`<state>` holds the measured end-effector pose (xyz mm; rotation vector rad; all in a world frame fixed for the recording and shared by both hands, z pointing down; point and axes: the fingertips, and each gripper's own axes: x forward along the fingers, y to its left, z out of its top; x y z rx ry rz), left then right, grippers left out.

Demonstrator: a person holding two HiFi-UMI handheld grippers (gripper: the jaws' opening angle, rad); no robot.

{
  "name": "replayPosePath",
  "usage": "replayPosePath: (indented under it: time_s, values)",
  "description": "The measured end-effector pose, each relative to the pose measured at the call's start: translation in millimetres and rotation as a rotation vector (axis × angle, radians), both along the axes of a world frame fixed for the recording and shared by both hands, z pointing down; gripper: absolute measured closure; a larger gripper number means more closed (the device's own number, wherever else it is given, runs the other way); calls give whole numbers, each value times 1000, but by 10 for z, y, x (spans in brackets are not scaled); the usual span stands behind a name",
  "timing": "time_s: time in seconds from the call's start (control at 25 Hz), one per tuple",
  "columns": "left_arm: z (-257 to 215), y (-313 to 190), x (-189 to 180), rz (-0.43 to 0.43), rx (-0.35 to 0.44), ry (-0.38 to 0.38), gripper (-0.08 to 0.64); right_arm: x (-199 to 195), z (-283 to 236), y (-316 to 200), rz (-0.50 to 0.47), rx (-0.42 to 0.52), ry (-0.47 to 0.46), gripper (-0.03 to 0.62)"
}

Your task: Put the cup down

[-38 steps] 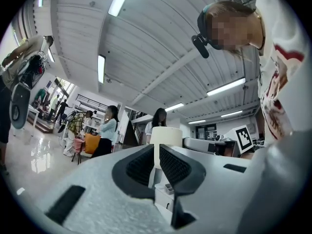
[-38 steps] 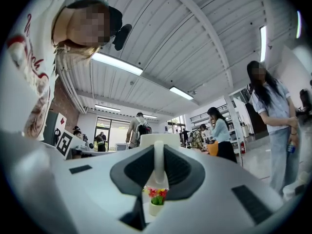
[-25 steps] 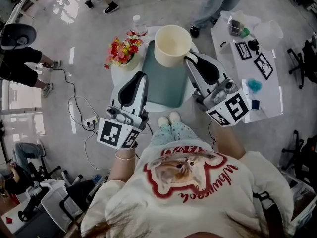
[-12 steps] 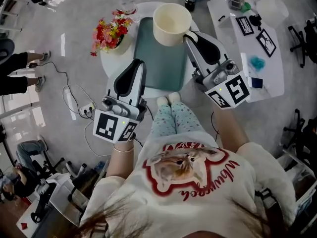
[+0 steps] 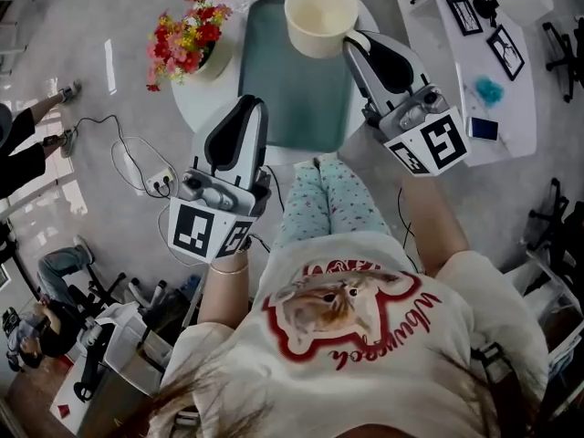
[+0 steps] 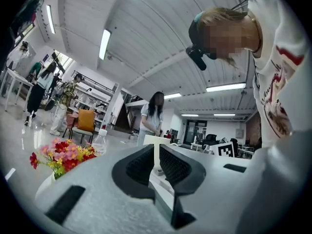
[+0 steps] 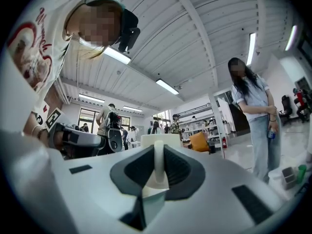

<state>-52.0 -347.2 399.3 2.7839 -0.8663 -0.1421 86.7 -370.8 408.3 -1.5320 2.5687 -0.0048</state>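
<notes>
Chiefly, hazards.

**Item:** cup (image 5: 321, 16), cream and wide-mouthed, carried by its handle (image 7: 158, 162) alone in the right gripper (image 5: 350, 40).

- **Risk one:** the hold is thin, on the handle only. The cup could swing or slip between the jaws if the gripper tilts on the way down.
- **Risk two:** the cup hangs over the far right corner of the green mat (image 5: 290, 89), close to the rim of the round white table (image 5: 205, 108). Set down there, its base could land half on the mat's edge or too near the rim, and the cup could rock or tip.
- **Risk three:** letting go before the base sits flat would drop it. Whether the base touches anything yet cannot be told from above.
- **Flowers** (image 5: 185, 40): these stand at the mat's other side, well apart from the cup, and are judged little hazard.

**Position.**

- **Right gripper:** clamped on the cup's handle, which stands upright between its jaws in the right gripper view. The cup's body is just beyond the tips.
- **Left gripper** (image 5: 253, 108): jaws a narrow slit apart, nothing between them. It hangs over the near left edge of the mat, well apart from the cup, which shows small and distant through the slit.
</notes>
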Motion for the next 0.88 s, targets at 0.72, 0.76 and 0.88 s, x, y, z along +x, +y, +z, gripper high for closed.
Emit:
replayPosePath:
  time_s: [0.72,0.76,0.88]
  values:
    - [484,71,-9,-24,-91,-8,515,58,896,-235,-11,-116,41,534]
    - [507,80,-14,-27,-94,-9,515,61,950,-247,-12,-125,38,534]
    - [553,85,-29,-35,-100,-8,515,55,1102,-309,-15,-149,46,534]
